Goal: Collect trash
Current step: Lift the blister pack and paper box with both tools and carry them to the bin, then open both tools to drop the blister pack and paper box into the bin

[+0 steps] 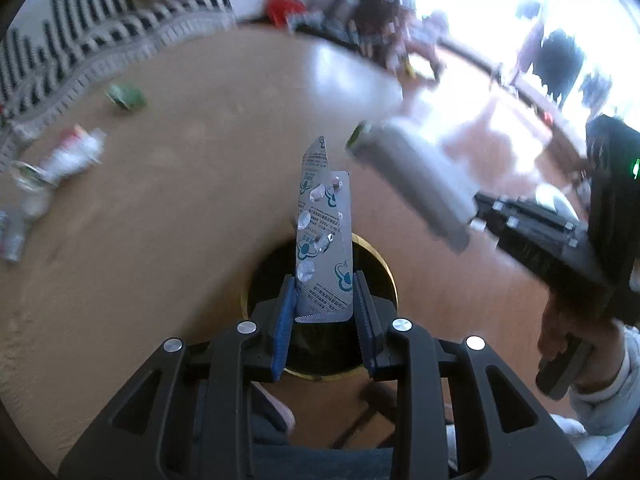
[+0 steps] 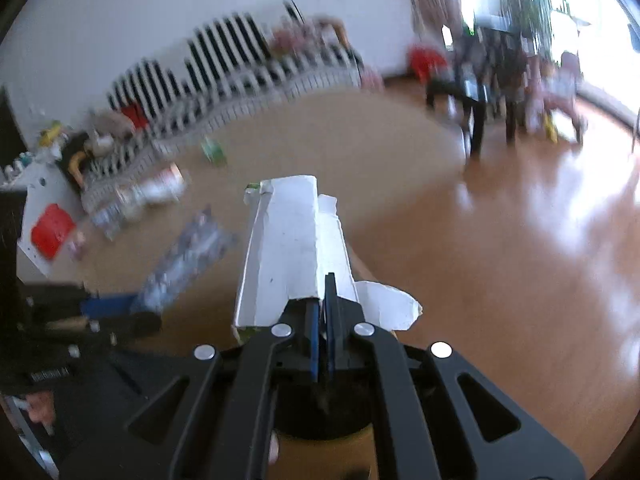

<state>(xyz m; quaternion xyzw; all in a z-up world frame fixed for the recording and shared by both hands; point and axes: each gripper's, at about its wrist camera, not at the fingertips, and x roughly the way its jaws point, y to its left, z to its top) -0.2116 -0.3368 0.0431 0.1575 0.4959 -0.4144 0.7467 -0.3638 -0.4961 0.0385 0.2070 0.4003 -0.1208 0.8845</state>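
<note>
My left gripper [image 1: 325,300] stands partly open around a silver blister pack [image 1: 323,236], which stands upright between the blue pads and rests against the right one, above the dark mouth of a round bin [image 1: 384,276] with a brass rim. My right gripper [image 2: 321,312] is shut on a flattened white carton [image 2: 292,248]. From the left wrist view the right gripper [image 1: 480,212] and its carton [image 1: 412,184] hover to the right of the bin. The blister pack also shows blurred in the right wrist view [image 2: 188,256].
Loose trash lies on the wooden floor: a green can [image 1: 126,96], a white plastic bottle [image 1: 74,152] and crushed bottles [image 2: 136,196] near a striped rug [image 1: 80,52]. Dark chair legs [image 2: 476,120] stand at the back right.
</note>
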